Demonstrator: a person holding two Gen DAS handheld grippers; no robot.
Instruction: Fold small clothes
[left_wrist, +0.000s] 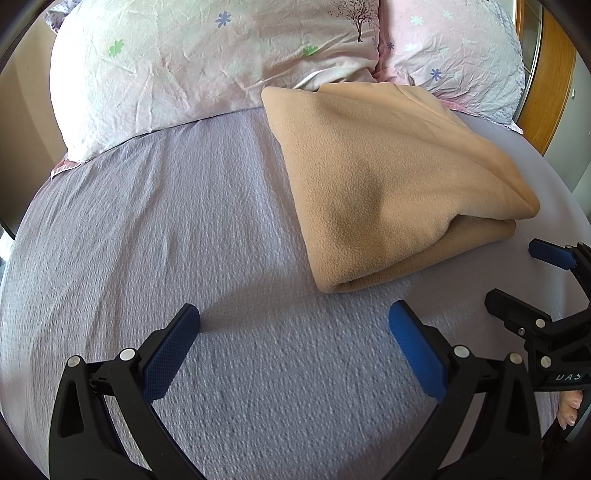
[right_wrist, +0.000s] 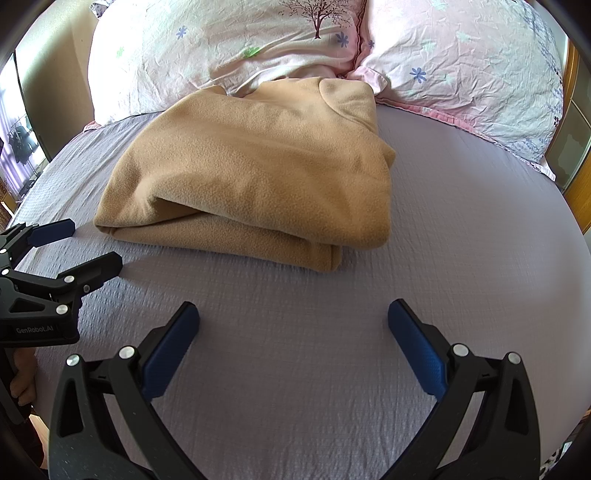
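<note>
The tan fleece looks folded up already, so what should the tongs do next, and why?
Probably draw both back. The tan fleece already lies folded in layers on the lilac sheet, and the left tongs and right tongs are open, holding nothing.

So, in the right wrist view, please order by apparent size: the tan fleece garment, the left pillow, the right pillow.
1. tan fleece garment, though it lies nearer the camera, which enlarges it
2-3. left pillow and right pillow: they look alike, and both are cut off by the frame, so I cannot rank them.
</note>
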